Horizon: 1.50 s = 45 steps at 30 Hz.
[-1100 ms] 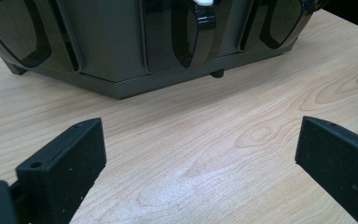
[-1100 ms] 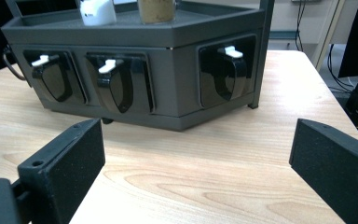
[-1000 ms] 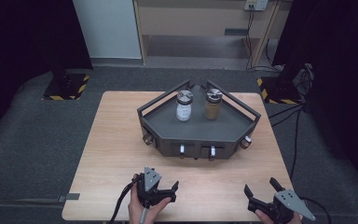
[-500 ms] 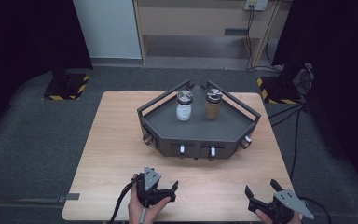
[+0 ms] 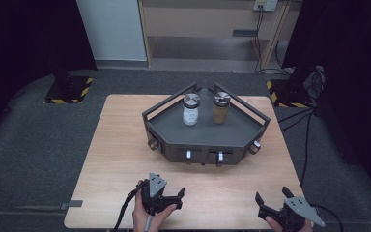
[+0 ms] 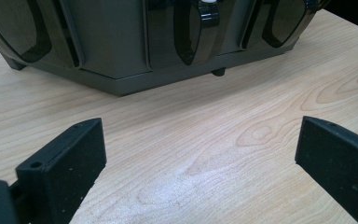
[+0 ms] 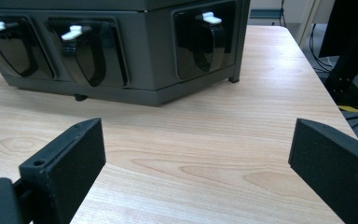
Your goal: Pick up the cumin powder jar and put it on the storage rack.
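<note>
Light wood table (image 5: 125,159) on grey carpet floor (image 5: 34,145). White panel (image 5: 108,29) at 11 o'clock, wooden shelf unit (image 5: 207,24) at 12, dark surrounds elsewhere.

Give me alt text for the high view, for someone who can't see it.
A dark angular tray sits on a wooden table, holding a white jar and a brown jar. Near the table's front edge, a person holds the left hand-held gripper and right hand-held gripper, both open.

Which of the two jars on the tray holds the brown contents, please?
The right jar; its contents look brown, while the left jar beside it looks white.
</note>
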### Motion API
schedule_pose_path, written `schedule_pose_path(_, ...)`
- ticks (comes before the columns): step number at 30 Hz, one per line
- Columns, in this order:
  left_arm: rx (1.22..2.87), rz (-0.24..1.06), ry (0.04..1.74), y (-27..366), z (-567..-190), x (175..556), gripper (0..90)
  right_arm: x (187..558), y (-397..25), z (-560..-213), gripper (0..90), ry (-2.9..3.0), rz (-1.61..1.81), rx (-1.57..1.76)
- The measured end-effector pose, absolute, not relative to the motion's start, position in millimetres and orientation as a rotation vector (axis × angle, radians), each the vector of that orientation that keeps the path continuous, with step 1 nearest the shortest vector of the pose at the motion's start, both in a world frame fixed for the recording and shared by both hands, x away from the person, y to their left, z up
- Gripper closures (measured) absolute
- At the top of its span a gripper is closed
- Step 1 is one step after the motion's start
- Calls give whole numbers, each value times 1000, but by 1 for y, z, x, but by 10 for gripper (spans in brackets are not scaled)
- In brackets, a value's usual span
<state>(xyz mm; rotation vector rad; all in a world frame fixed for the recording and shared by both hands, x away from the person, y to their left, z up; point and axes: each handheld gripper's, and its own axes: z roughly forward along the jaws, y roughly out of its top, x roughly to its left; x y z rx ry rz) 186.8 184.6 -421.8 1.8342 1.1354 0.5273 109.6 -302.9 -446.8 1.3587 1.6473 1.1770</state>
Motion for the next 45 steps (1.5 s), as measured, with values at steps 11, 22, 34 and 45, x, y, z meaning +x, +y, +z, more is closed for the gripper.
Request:
schedule_pose_path(11,1840,535,1175,182,-420,187,18,109,-296,-446,41,1595,1086,1415)
schedule_pose_path(22,1843,536,1196,182,-420,188,19,109,-292,-444,42,1543,1008,1492)
schedule_pose_path(34,1850,518,1232,180,-419,190,23,111,-291,-444,44,1552,971,1535)
schedule_pose_path(45,1854,513,1247,179,-419,191,25,111,-289,-443,44,1551,942,1566)
